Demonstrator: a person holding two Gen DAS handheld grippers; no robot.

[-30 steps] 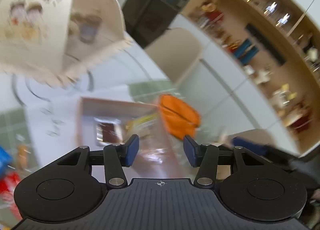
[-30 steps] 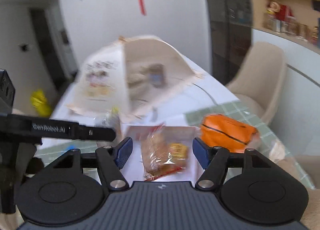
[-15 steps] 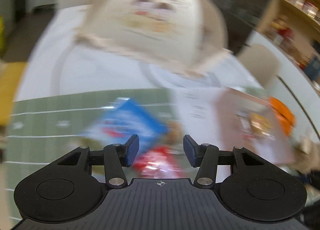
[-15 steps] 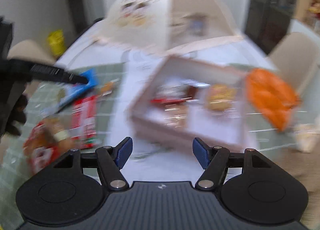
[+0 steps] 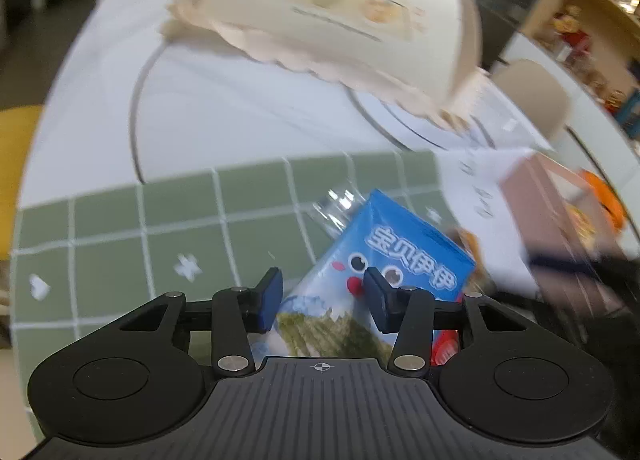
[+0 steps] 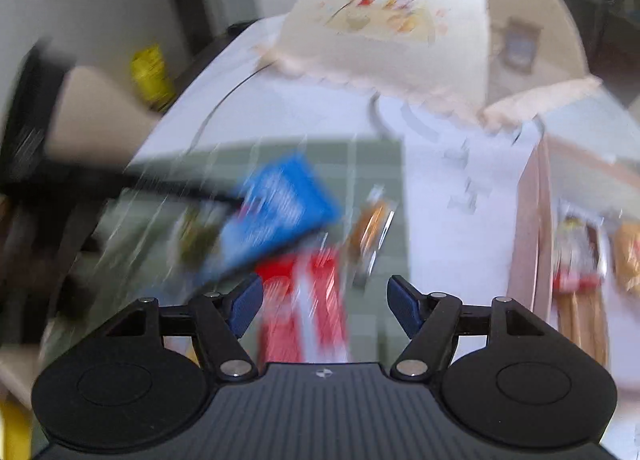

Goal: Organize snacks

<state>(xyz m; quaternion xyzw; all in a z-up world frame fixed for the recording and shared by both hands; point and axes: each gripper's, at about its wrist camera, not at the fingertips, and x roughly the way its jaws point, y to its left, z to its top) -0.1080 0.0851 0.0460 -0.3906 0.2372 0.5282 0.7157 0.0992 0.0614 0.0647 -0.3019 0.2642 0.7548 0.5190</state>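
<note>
Left claw (image 5: 322, 298) reached blue packet (image 5: 384, 260), angled up-right.

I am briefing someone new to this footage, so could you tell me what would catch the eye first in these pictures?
The bright blue packet on the green mat, right ahead of the open left gripper. Behind it, a large cream food cover with cartoon children stands on the white table. The open right gripper hangs over a red packet.
</note>
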